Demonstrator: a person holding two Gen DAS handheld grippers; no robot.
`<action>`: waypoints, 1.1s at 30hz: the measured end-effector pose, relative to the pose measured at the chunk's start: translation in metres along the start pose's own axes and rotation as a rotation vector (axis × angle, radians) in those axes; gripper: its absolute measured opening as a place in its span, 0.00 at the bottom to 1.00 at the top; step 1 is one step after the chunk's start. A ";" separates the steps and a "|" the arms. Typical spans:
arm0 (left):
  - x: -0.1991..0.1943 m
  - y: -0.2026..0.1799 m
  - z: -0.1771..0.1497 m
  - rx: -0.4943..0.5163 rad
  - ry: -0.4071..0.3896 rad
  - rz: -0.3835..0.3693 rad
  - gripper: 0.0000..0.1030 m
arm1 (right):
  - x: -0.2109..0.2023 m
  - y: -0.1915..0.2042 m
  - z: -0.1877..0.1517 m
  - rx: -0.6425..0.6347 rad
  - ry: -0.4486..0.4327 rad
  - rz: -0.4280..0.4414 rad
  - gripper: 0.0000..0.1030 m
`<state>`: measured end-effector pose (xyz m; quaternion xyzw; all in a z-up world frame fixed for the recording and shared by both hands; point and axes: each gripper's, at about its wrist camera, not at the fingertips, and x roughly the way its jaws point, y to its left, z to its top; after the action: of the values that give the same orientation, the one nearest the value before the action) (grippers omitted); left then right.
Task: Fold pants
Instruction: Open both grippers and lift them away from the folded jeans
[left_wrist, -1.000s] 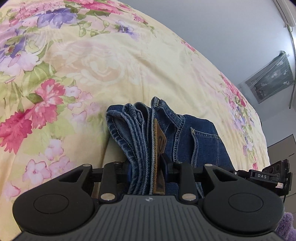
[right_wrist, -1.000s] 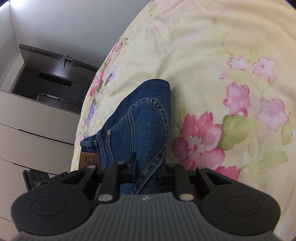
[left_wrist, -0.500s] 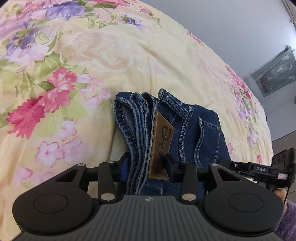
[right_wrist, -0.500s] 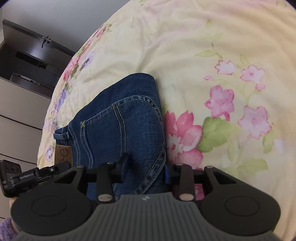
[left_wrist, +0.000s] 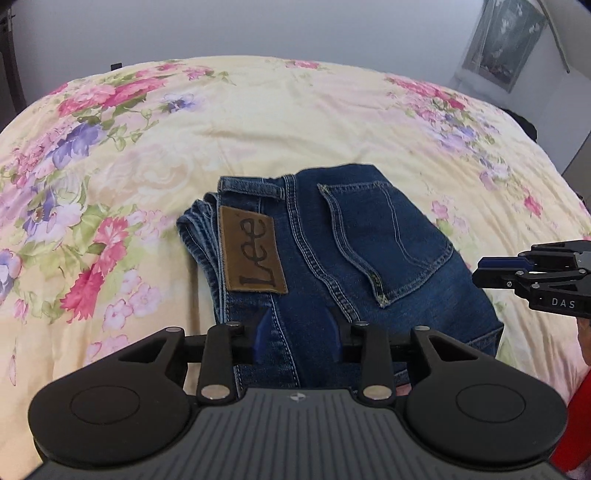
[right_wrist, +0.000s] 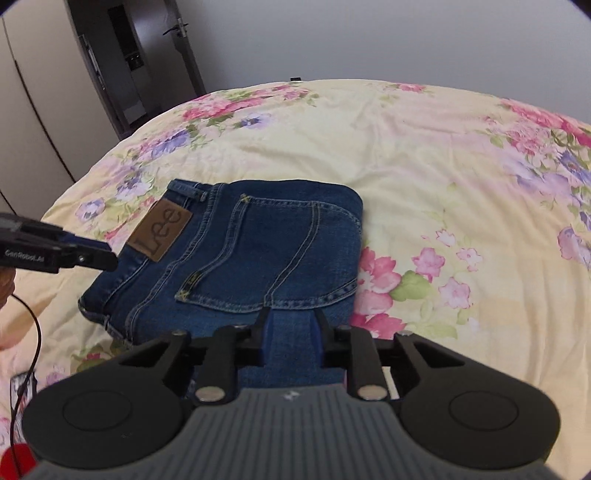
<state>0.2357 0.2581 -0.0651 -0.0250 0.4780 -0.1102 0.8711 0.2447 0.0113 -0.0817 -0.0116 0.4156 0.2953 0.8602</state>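
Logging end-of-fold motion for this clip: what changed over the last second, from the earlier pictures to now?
Both claws let go of the folded blue denim jeans and backed up and away: the left claw and right claw, jaws now closing, hold no cloth. The jeans stayed folded on the floral yellow bedspread, brown leather patch up.

We are seeing a bed under a yellow floral bedspread (left_wrist: 295, 110), its flowers crowding along the far edge. A dark door (right_wrist: 147, 55) and a pale wardrobe (right_wrist: 29, 92) are standing beyond the far left corner.
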 end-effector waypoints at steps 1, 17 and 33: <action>0.005 0.000 -0.003 0.005 0.015 0.004 0.37 | 0.002 0.003 -0.005 -0.006 0.009 0.004 0.14; 0.006 0.004 -0.010 -0.009 0.060 0.012 0.29 | 0.020 -0.002 -0.019 0.030 0.095 -0.034 0.06; -0.168 -0.072 0.022 0.105 -0.194 0.087 0.29 | -0.132 0.049 0.004 -0.069 -0.184 -0.003 0.36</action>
<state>0.1544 0.2234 0.0965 0.0309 0.3856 -0.0940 0.9173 0.1586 -0.0132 0.0276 -0.0146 0.3244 0.3082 0.8942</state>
